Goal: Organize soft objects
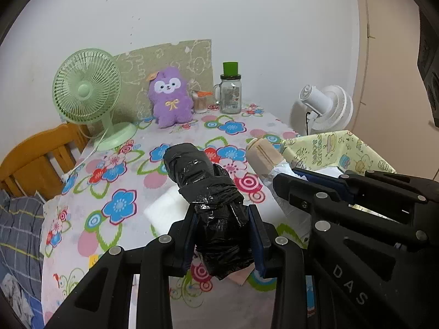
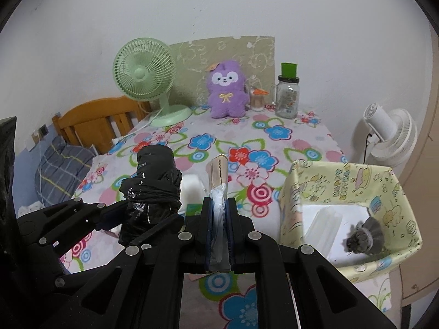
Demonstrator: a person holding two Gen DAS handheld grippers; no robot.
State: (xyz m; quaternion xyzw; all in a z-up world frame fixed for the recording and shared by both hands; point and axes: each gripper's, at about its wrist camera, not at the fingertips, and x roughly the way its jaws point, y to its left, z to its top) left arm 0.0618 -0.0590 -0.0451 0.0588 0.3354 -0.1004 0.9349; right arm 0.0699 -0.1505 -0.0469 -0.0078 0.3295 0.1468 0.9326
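My left gripper (image 1: 222,213) is shut on a bundle wrapped in crinkled black plastic (image 1: 197,170), held above the flowered tablecloth (image 1: 120,205). My right gripper (image 2: 219,201) is shut on a beige packet in clear plastic (image 2: 218,170), seen edge-on with a serrated top. The two grippers hang side by side; the black bundle (image 2: 156,170) is left of the packet. A yellow-green patterned box (image 2: 343,192) stands open at the right, with a grey fuzzy piece (image 2: 362,235) and white sheets inside. A purple plush toy (image 2: 226,93) sits at the table's back.
A green desk fan (image 2: 145,71) stands back left, a glass jar with a green lid (image 2: 287,96) back right. A white foam block (image 1: 164,208) lies on the cloth under the grippers. A white fan (image 2: 389,131) stands beyond the table's right edge, a wooden headboard (image 2: 96,118) to the left.
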